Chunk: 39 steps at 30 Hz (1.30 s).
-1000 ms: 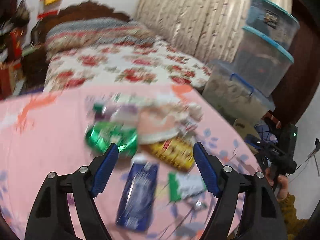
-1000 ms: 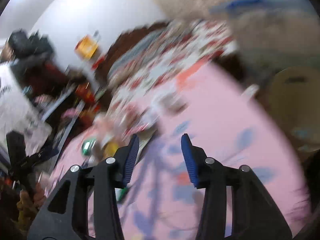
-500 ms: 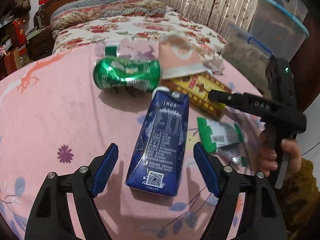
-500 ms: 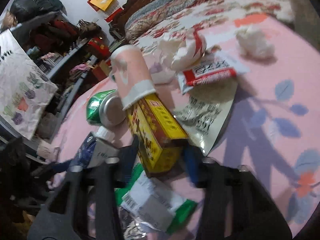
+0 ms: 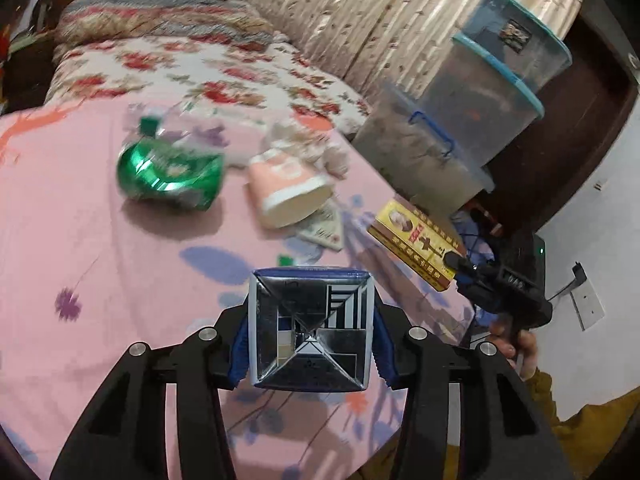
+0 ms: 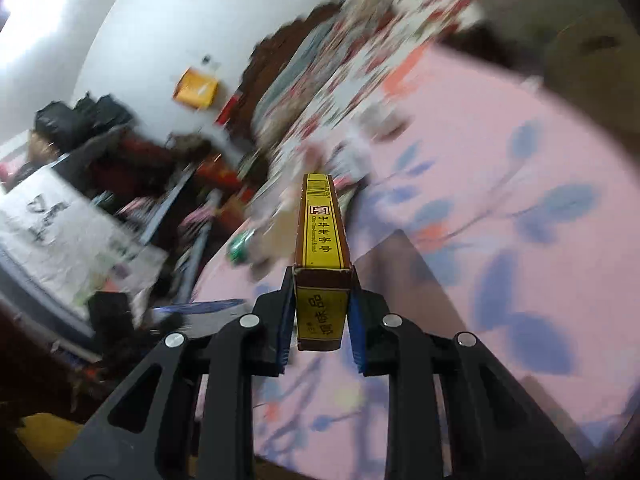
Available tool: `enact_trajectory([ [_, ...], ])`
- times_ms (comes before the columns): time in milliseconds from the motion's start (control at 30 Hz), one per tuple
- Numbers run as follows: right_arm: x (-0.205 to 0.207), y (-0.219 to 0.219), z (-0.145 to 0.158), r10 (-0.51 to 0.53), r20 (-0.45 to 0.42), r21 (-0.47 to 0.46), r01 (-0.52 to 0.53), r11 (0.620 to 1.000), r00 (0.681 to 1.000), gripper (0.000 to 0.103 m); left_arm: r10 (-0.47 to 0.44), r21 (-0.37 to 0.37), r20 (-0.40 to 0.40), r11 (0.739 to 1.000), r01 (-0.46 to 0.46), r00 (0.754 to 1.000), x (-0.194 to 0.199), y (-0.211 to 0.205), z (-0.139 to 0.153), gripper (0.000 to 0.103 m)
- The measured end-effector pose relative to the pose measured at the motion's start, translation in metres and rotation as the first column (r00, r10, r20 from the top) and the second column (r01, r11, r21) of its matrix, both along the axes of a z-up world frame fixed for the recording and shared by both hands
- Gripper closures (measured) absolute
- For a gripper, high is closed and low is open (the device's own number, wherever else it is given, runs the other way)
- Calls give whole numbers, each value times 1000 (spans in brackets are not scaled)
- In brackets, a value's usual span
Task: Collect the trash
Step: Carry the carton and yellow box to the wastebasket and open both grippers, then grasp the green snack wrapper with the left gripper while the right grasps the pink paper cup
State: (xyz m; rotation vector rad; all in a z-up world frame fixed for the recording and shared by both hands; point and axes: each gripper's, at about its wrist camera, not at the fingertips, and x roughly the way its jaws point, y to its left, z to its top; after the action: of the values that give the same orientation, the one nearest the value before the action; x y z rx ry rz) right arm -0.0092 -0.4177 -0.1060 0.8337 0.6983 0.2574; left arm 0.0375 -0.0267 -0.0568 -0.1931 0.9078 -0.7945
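Observation:
My left gripper (image 5: 310,344) is shut on the blue milk carton (image 5: 310,330), its silver bottom facing the camera, held above the pink tablecloth (image 5: 80,264). My right gripper (image 6: 320,328) is shut on the yellow box (image 6: 320,240) and holds it above the cloth; the box also shows in the left wrist view (image 5: 416,246) at the right. A crushed green can (image 5: 168,174), a pink paper cup (image 5: 286,190) lying on its side, a clear bottle with a green cap (image 5: 150,126), and a paper wrapper (image 5: 324,232) lie on the table.
Stacked clear storage bins (image 5: 472,120) stand beyond the table's right edge. A bed with a floral cover (image 5: 192,76) is behind the table. Cluttered shelves (image 6: 100,184) are at the left in the blurred right wrist view.
My left gripper closed on the blue carton and lifted it off the table. My right gripper closed on the yellow box and lifted it to the right.

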Motion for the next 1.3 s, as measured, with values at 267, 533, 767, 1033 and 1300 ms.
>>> enact_trajectory([
  [267,-22,-26,-14,-130,-15,-25,130,991,991,77,-152,-13,7,988,153,988,11,-79,17,57],
  [533,-63,-92,-9,-363,45,-96,366,926,931,77,-331,51,14,943,330,944,45,-225,15,57],
  [767,-86,-173,-3,-598,32,-206,591,780,801,77,-461,140,87,883,447,883,57,-404,9,57],
  [1033,-66,-195,-8,-648,25,-268,629,730,762,37,-370,242,73,907,343,926,76,-490,-27,19],
  [1300,-72,-170,8,-626,112,-250,632,734,772,42,-386,208,131,912,355,913,47,-414,1,19],
])
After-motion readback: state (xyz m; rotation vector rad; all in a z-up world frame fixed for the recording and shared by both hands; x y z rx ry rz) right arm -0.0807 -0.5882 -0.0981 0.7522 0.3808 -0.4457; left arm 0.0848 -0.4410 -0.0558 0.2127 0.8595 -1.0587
